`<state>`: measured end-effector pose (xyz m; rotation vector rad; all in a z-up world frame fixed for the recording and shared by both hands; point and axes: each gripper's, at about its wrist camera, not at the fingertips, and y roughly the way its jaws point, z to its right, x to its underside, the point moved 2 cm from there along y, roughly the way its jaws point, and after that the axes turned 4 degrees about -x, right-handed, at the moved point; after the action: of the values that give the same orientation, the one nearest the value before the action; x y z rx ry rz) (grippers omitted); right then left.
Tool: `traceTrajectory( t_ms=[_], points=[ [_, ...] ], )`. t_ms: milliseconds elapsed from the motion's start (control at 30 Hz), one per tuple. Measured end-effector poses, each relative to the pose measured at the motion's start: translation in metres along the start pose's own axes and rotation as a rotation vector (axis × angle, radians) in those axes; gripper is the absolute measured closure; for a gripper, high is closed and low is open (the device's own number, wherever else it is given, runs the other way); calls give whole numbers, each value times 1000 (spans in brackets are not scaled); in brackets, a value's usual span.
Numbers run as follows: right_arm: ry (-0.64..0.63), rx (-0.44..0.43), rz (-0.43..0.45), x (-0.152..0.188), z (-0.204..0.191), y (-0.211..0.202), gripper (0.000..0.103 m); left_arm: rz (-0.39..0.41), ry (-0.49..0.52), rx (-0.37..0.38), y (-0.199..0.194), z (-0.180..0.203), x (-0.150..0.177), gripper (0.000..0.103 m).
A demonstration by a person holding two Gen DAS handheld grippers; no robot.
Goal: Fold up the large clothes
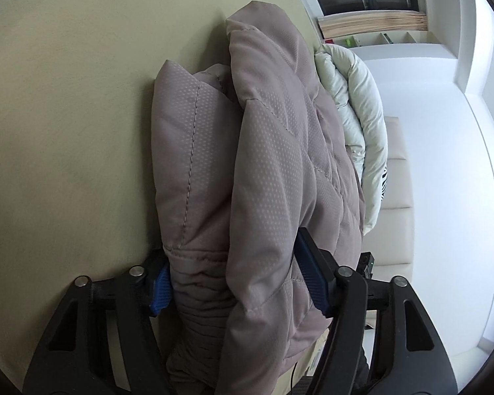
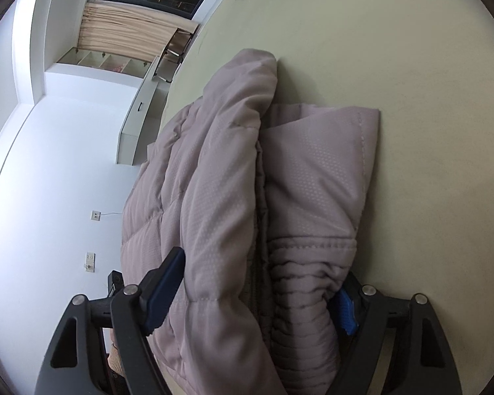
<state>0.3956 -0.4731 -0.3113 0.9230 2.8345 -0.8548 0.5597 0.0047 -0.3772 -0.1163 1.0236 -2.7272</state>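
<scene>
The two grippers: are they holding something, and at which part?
Both the left gripper and right gripper clamp the folded jacket at its near end, by the ribbed hem.

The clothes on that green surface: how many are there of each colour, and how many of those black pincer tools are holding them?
Taupe padded jacket: 1
Pale cream-white puffy garment: 1
Black grippers with blue pads: 2, the left gripper and the right gripper, both clamped on the taupe jacket
Total: 2 garments, 2 grippers, 4 things on the green surface.
</scene>
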Motion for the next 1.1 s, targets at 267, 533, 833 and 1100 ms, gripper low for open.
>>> traceTrajectory(
  t_ms=[267, 533, 833, 1100],
  points=[
    [-47, 82, 2, 2, -30, 10, 55, 25, 48, -71, -12, 24, 11, 74],
    [-186, 102, 39, 62, -95, -36, 65, 45, 95, -57, -72, 47, 85, 80],
    [-171, 3, 35, 199, -105, -104, 65, 35, 118, -32, -154, 35, 232, 80],
    [21, -8, 62, 283, -24, -124, 59, -34, 19, 10, -146, -30, 315, 72]
  ],
)
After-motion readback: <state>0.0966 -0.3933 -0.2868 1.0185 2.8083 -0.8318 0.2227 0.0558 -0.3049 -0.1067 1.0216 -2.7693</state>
